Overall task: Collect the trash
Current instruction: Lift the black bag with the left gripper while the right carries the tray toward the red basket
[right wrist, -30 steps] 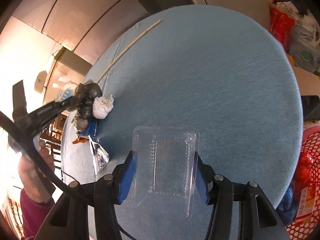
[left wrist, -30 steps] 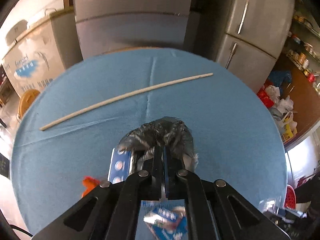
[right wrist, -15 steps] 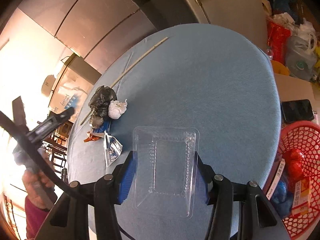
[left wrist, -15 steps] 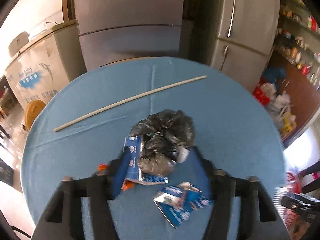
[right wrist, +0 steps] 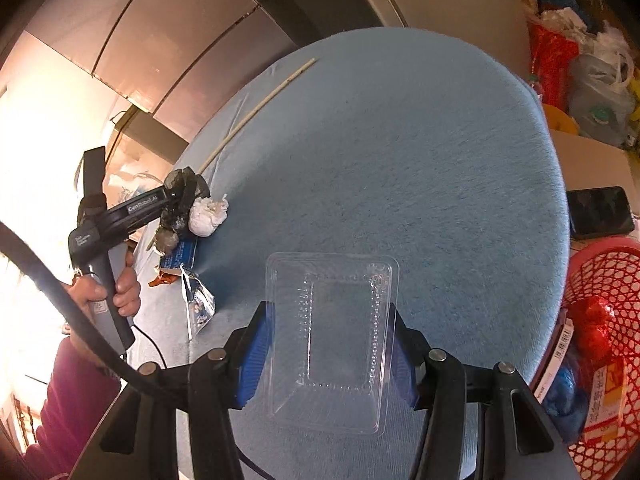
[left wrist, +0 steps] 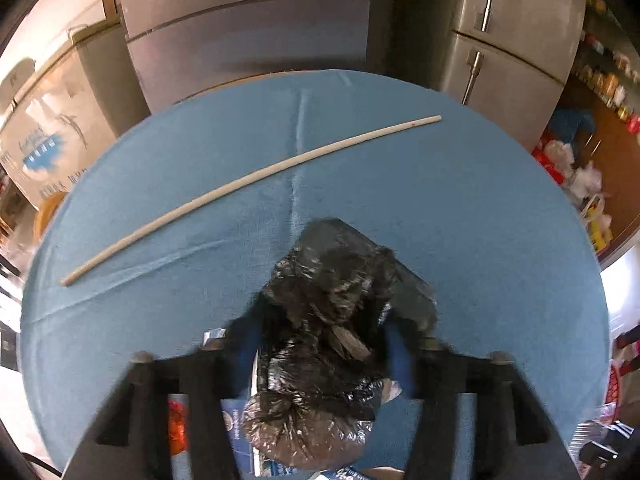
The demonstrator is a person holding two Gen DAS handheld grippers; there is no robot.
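A crumpled black plastic bag [left wrist: 324, 340] lies on the round blue table [left wrist: 460, 200]. My left gripper [left wrist: 322, 344] is open, its blue fingers on either side of the bag. The right wrist view shows that gripper [right wrist: 176, 204] at the bag [right wrist: 182, 196], beside a white crumpled wad [right wrist: 206, 216]. My right gripper [right wrist: 330, 352] is shut on a clear plastic clamshell tray [right wrist: 332, 340] and holds it above the table's near edge. Blue wrappers [right wrist: 180, 254] and a silvery wrapper [right wrist: 200, 304] lie near the bag.
A long pale stick [left wrist: 248, 196] lies across the far left of the table. A red mesh basket [right wrist: 600, 320] holding trash stands off the table's right edge. A black phone [right wrist: 600, 212] lies on a box. Refrigerators [left wrist: 512, 40] stand behind.
My left gripper opened, drew back, then moved forward again so its open fingers flank the black bag. The right gripper kept hold of the clear tray and drew back toward the near edge.
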